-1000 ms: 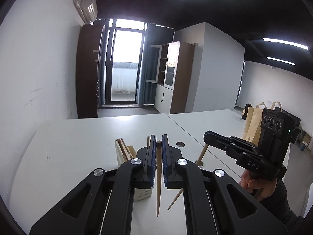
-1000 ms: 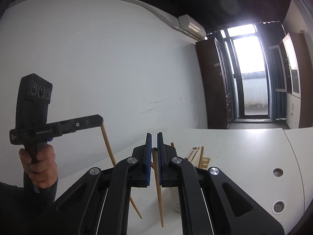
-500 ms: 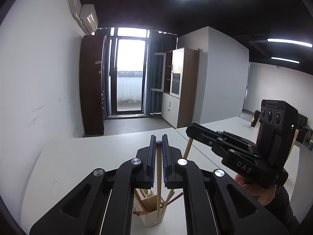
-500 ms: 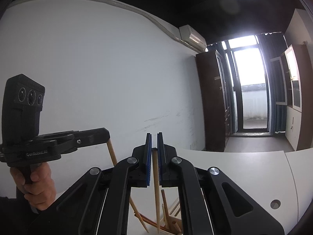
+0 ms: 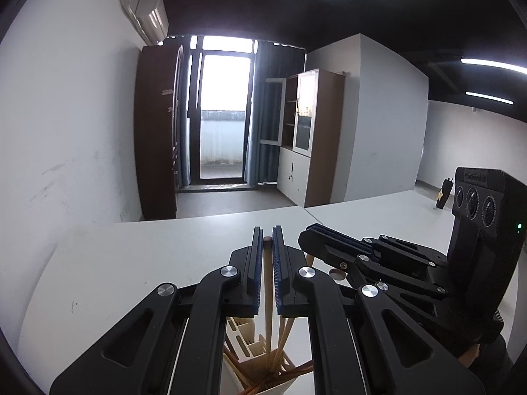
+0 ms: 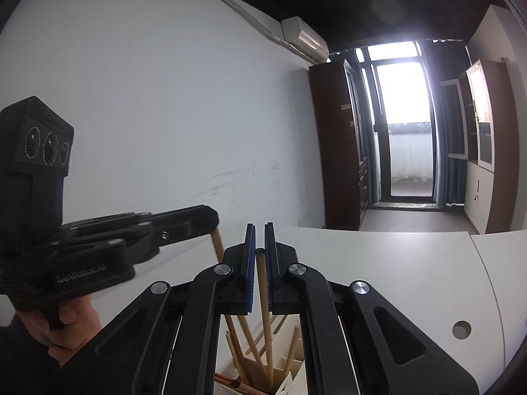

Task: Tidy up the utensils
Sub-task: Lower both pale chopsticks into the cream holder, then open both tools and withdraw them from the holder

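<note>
Left wrist view first: your left gripper is clamped on a wooden chopstick, the blue pads pinching it close to its dark top end at the centre of the frame. From there the stick runs straight down the picture, long axis nearly vertical, with its lower tip dipping into the white utensil holder at the bottom edge. Just right of centre, your right gripper leans in from the right, and only a short piece of its stick shows below the fingers.

Right wrist view tells the same for the other hand: the right gripper is closed on its own chopstick, held near the top end, long axis close to upright, tip pointing down into the holder at the bottom of the frame. At mid left, the left gripper shows its stick slanting down and to the right toward the same holder.

Several chopsticks already stand or lean inside the holder, so part of the sorting looks done. What seems left for you is to release these two into it. Which compartment each tip is over cannot be told. The white table shows no other loose utensils in view.
</note>
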Available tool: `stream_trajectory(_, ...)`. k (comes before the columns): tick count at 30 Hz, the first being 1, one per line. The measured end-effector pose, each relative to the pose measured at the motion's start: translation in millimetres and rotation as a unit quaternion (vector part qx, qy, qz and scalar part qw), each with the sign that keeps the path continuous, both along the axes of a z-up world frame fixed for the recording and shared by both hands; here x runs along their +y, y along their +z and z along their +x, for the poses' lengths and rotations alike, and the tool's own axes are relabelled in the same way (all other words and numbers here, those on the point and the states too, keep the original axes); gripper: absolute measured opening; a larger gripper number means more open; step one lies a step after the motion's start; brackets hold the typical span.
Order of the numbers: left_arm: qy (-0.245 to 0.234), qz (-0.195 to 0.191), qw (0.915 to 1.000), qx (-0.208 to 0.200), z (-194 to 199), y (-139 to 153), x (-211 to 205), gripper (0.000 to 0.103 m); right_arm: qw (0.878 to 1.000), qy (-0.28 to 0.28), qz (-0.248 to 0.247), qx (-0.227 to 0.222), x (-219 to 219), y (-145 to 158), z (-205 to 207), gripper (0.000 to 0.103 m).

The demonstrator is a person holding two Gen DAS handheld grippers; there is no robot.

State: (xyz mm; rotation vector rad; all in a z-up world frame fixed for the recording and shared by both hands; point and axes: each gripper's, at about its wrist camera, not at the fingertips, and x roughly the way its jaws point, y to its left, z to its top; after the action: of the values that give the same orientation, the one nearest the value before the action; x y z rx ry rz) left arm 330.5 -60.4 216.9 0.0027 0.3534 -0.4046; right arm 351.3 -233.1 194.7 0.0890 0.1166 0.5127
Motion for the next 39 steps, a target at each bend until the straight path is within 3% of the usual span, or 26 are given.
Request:
stream_trajectory(9,0.027,0.029,0.9988,0.029,10.3,-32.8,-0.8,0.006,1.0,0.006,-0.015,0.026,8.8,-18.5,7.6,0.006)
stream_trajectory(15,0.023,0.023,0.9992,0.023,4.1,-33.0,7.0,0.007,0.999,0.005,-0.016,0.035,13.2,-28.0,7.5,0.006)
stream_trajectory(17,0.028,0.024,0.999,0.026,1.3,-32.6,8.6,0.013,0.999,0.0,-0.011,0.036,13.2,-27.5,3.9,0.007)
stream_trajectory(19,0.04,0.026,0.9987,0.02,-4.4,-26.8,11.8,0.039,1.0,-0.008,-0.001,0.029,10.3,-25.3,-6.3,0.016)
stream_trajectory(21,0.054,0.021,0.9983,0.003,-19.2,-15.9,20.5,0.051,1.0,-0.024,0.013,0.011,3.8,-20.0,-23.5,0.05)
stream_trajectory(24,0.065,0.003,0.9977,-0.019,-50.7,2.1,37.7,0.084,0.998,-0.051,0.046,-0.012,-8.6,-13.3,-57.0,0.079)
stream_trajectory(25,0.069,-0.004,0.9972,-0.029,-63.6,6.5,44.1,0.094,0.997,-0.06,0.053,-0.019,-11.2,-11.5,-70.0,0.082)
stream_trajectory(27,0.079,-0.009,0.9961,-0.038,-88.7,10.2,56.1,0.097,0.996,-0.067,0.061,-0.026,-13.5,-10.9,-93.9,0.091)
stream_trajectory(30,0.085,-0.011,0.9957,-0.035,-121.4,0.7,70.7,0.097,0.995,-0.07,0.065,-0.024,-10.4,-17.7,-128.9,0.095)
stream_trajectory(34,0.104,0.003,0.9945,-0.014,-149.2,-21.9,80.6,0.097,0.996,-0.076,0.038,0.002,8.2,-27.4,-155.1,0.096)
stream_trajectory(39,0.102,0.035,0.9941,0.012,-149.8,-29.9,74.2,0.097,0.997,-0.074,-0.018,0.015,40.0,-27.6,-164.3,0.096)
